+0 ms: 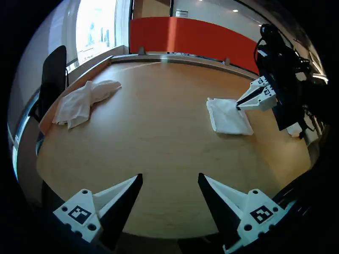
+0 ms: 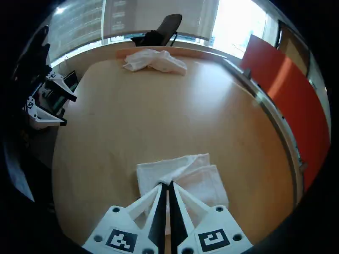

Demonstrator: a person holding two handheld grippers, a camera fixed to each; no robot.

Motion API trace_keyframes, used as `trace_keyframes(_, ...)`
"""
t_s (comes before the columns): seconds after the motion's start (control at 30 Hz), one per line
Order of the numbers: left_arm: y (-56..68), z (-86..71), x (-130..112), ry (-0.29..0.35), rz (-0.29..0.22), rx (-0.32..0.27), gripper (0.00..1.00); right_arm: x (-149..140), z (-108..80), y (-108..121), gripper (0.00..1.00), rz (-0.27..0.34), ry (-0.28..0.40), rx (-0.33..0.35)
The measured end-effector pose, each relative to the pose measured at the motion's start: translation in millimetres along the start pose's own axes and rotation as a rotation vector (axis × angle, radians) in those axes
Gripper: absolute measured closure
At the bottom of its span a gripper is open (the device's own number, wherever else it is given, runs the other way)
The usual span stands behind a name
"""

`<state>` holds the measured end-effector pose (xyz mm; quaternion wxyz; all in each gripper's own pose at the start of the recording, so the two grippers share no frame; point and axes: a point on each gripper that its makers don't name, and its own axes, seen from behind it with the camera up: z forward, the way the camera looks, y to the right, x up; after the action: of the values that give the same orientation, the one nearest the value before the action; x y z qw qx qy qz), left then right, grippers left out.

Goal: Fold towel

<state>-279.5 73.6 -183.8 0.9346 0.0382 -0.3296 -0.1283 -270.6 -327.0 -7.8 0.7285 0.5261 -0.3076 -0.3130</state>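
White folded towel (image 2: 199,175) sits half-hidden under closed right claw (image 2: 168,185); left claw (image 1: 169,178) gapes.

The folded towel (image 2: 190,174) is white, the partition (image 1: 190,38) orange-red.

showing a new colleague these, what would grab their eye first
The neatly folded white towel lying on the wooden table, with the right gripper closed at its edge. Then the crumpled white towel at the table's far side by a black chair, and the bright red partition behind the table.
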Motion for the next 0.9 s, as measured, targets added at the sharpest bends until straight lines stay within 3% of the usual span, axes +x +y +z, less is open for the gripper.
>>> trace_keyframes(0.3, -3.7, -0.3, -1, -0.003, -0.007, 0.005, 0.03, 4, -0.5, -4, 0.96, 0.011, 0.016, 0.01)
trace_keyframes(0.43, -4.5, 0.0, 0, -0.002, -0.007, 0.006, 0.03, 5, -0.9, -5, 0.9, 0.016, 0.024, 0.013)
trace_keyframes(0.5, -4.8, 0.0, 0, -0.001, -0.006, 0.007, 0.03, 5, -1.5, -7, 0.83, 0.02, 0.028, 0.016)
trace_keyframes(0.7, -5.4, 0.2, 1, -0.001, -0.007, 0.006, 0.03, 2, -4.5, -13, 0.24, 0.054, 0.038, 0.03)
trace_keyframes(0.73, -5.6, 0.4, 1, -0.001, -0.007, 0.006, 0.03, 0, -4.7, -14, 0.18, 0.063, 0.038, 0.027)
trace_keyframes(0.9, -5.5, 1.1, 4, 0.003, -0.001, 0.004, 0.03, -12, -5.1, -12, 0.18, 0.109, 0.036, -0.01)
